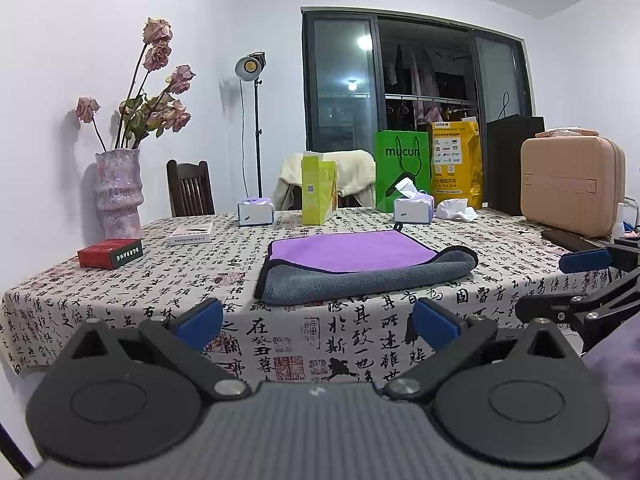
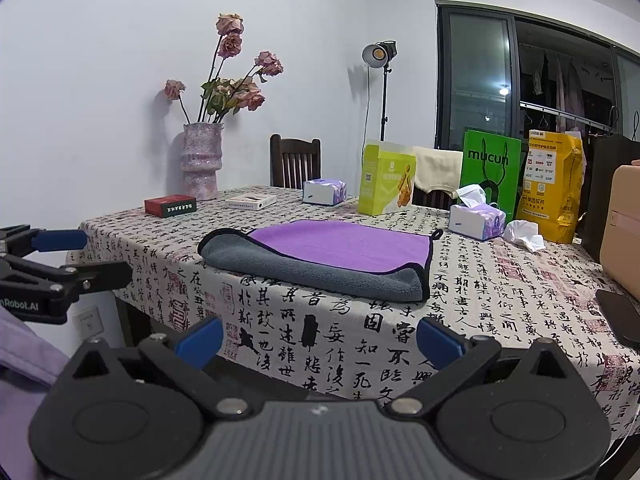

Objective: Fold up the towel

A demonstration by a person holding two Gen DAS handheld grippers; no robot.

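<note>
A towel point(image 1: 360, 264), purple on one face and grey on the other with black trim, lies on the table near its front edge, its near part folded over so grey shows in front. It also shows in the right wrist view point(image 2: 320, 256). My left gripper point(image 1: 318, 322) is open and empty, held in front of and below the table edge, apart from the towel. My right gripper point(image 2: 320, 338) is open and empty, also short of the table edge. Each gripper shows at the side of the other's view.
The table point(image 1: 120, 300) has a calligraphy-print cloth. A vase of dried roses point(image 1: 118, 192), red box point(image 1: 110, 253), white box point(image 1: 191, 234), two tissue packs point(image 1: 256, 211), yellow-green carton point(image 1: 318, 188), green bag point(image 1: 402, 168), yellow bag point(image 1: 456, 160), pink case point(image 1: 572, 186) and phone point(image 1: 568, 240) stand around.
</note>
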